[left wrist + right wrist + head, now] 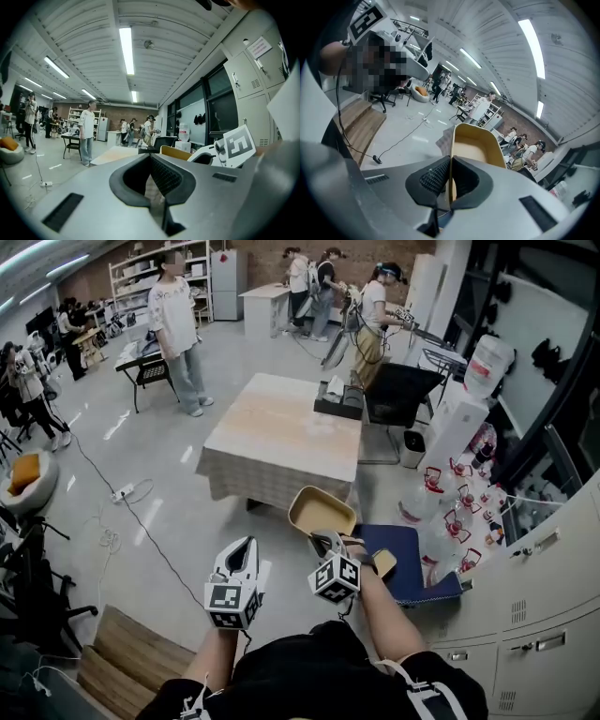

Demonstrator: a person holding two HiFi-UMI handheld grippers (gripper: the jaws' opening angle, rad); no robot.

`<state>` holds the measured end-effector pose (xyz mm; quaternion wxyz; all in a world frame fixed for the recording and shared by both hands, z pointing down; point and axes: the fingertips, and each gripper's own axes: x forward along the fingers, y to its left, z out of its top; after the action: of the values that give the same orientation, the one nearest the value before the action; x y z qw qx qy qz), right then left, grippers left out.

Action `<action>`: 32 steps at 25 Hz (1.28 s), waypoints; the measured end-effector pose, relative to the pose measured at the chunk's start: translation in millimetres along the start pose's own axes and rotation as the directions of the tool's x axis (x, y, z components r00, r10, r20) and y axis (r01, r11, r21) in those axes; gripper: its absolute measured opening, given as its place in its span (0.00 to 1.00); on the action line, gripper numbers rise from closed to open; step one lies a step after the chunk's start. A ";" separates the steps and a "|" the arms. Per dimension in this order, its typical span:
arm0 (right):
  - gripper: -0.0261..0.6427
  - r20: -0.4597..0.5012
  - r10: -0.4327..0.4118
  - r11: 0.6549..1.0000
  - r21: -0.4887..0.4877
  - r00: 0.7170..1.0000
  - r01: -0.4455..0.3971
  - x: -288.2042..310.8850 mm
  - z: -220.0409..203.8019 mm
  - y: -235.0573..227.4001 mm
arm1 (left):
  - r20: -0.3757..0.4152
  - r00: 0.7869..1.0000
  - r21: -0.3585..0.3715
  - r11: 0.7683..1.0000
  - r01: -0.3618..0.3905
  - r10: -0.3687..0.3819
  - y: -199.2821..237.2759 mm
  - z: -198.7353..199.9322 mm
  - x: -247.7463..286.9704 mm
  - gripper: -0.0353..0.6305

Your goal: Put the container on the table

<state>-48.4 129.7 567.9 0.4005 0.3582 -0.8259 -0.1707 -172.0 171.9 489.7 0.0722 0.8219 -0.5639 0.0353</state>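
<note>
A tan, tub-shaped container (322,510) hangs in the air short of the table's near edge, with my right gripper (323,540) shut on its near rim. In the right gripper view the container (474,145) stretches away from the jaws, the rim pinched between the pads of the right gripper (450,164). The light wooden table (281,427) stands ahead on the grey floor. To the left of the right one and at about the same height, my left gripper (246,546) is shut and holds nothing. In the left gripper view, the left gripper (150,161) points toward the table (115,153), and the container's edge (176,152) shows to the right.
A black tray (339,399) sits on the table's far right corner, a black chair (398,390) behind it. A blue seat (412,563) and several water bottles (450,512) lie right, before grey cabinets (544,615). A person (178,324) stands far left; wooden boards (131,652) lie near left.
</note>
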 end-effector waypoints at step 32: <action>0.08 -0.009 -0.035 0.998 0.061 0.999 0.035 225.9 -33.4 -243.1 | -0.022 0.999 0.047 0.999 0.026 -0.025 79.3 55.7 321.0 0.07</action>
<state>-7.0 -201.3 572.3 0.3899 0.3853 -0.8227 -0.1509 -131.2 -160.8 485.7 0.0594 0.8300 -0.5517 0.0566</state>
